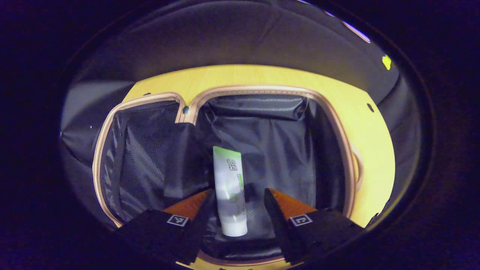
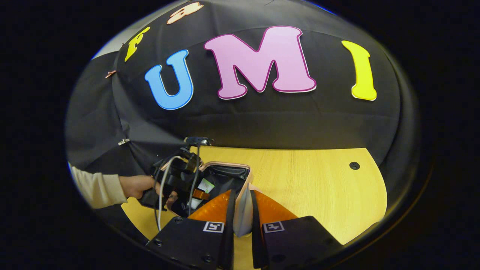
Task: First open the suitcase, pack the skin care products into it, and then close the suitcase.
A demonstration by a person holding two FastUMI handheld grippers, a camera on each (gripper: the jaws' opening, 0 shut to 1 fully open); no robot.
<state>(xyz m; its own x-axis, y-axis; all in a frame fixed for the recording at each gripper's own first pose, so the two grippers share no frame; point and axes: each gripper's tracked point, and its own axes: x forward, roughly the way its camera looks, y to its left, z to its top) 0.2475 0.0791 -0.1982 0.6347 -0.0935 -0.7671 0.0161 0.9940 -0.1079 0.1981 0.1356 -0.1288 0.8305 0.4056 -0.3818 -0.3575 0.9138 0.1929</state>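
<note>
Left gripper [image 1: 236,210] jaws wide apart around tube [image 1: 229,187] — lift clear inside suitcase [image 1: 262,131]. Right gripper [image 2: 243,217] jaws clamp the suitcase wall — hold steady.

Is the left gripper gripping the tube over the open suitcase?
Cannot tell. In the left gripper view the tube hangs between the left gripper's spread fingers, a gap on the right side, the left edge too close to judge.
</note>
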